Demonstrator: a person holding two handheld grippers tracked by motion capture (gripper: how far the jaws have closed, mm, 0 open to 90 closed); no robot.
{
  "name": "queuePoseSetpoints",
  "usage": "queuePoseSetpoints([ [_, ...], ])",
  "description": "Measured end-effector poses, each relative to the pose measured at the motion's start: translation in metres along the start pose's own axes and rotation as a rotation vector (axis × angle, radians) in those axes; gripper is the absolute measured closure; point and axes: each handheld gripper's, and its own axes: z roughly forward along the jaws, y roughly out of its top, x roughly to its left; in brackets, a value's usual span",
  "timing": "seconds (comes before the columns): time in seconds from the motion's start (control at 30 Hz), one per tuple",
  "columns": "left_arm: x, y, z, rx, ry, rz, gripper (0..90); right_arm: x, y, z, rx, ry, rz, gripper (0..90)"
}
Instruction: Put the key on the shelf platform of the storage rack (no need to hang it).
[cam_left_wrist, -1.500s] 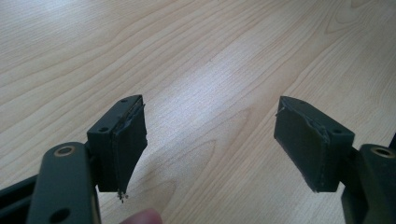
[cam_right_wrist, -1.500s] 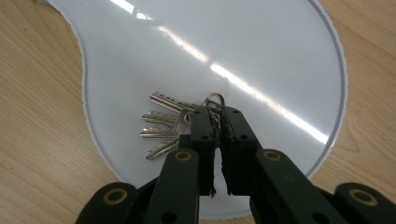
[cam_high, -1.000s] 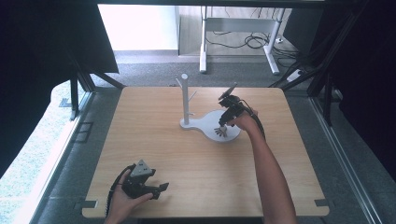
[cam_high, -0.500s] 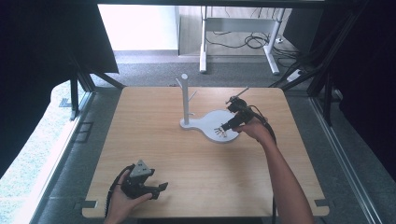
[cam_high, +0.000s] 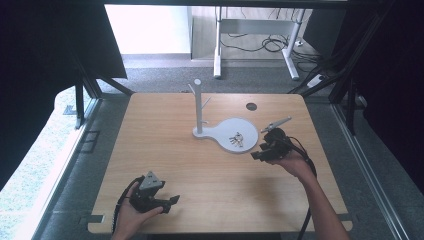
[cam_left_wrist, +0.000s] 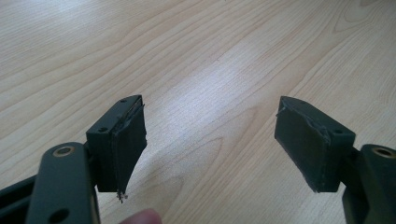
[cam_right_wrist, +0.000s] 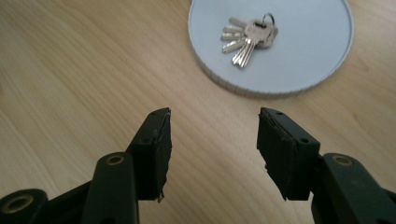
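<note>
A bunch of silver keys lies flat on the round white dish that forms the foot of a white stand; its post with short pegs rises at the dish's left. My right gripper hovers over bare wood just right of and nearer than the dish. It is open, its jaws have just been opening, and nothing is between them. My left gripper rests near the table's front left edge, open wide over bare wood.
The wooden table has a small round hole at the back right. A black cable trails from the right gripper along the forearm. Beyond the far edge stand white desk legs and floor cables.
The right gripper has pulled back from over the dish toward the right and nearer edge, leaving the keys on the dish. The left hand has stayed put.
</note>
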Motion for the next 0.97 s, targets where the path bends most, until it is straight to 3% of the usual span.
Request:
queuePoseSetpoints([
  [0.4, 0.0, -0.001, 0.002, 0.011, 0.008, -0.005, 25.2, 0.007, -0.086, 0.002, -0.077, -0.004, 0.054, 45.8],
  [0.53, 0.0, -0.001, 0.004, 0.02, 0.008, -0.001, 25.2, 0.01, -0.108, 0.005, -0.103, -0.022, 0.068, 46.6],
  [0.67, 0.0, -0.002, 0.005, 0.024, 0.009, 0.002, 25.1, 0.014, -0.12, 0.007, -0.155, -0.021, 0.074, 47.6],
  [0.73, 0.0, -0.002, 0.005, 0.024, 0.01, 0.002, 25.1, 0.014, -0.122, 0.008, -0.137, -0.023, 0.062, 47.4],
  [0.97, -0.001, -0.002, 0.008, 0.032, 0.004, 0.011, 25.0, 0.013, -0.124, 0.008, -0.163, -0.034, 0.074, 46.7],
])
